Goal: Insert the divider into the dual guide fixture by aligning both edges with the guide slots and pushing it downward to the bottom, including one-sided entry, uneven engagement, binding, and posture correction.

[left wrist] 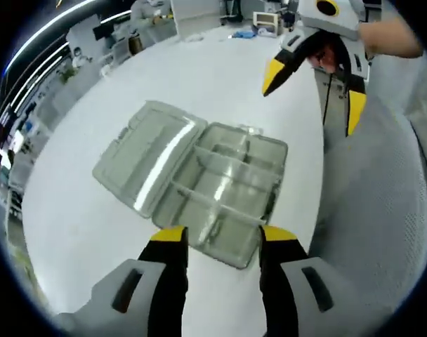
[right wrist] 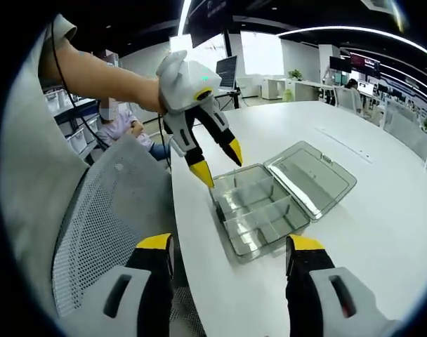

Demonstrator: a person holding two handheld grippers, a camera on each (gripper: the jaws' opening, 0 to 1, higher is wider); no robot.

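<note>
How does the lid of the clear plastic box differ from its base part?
The lid is one flat undivided panel, folded open and lying on the white table; the base is deeper and split by dividers into several compartments. In the right gripper view the lid lies farther from the chair, the base nearer the table edge. Both are clear, greyish plastic, joined along one side.

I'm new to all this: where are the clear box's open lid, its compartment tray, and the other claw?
Lid (left wrist: 147,158): left gripper view, middle of the flat open panel.
Compartment tray (right wrist: 259,210): right gripper view, a divider wall inside.
Left claw (right wrist: 217,163): right gripper view, between its yellow tips.
</note>
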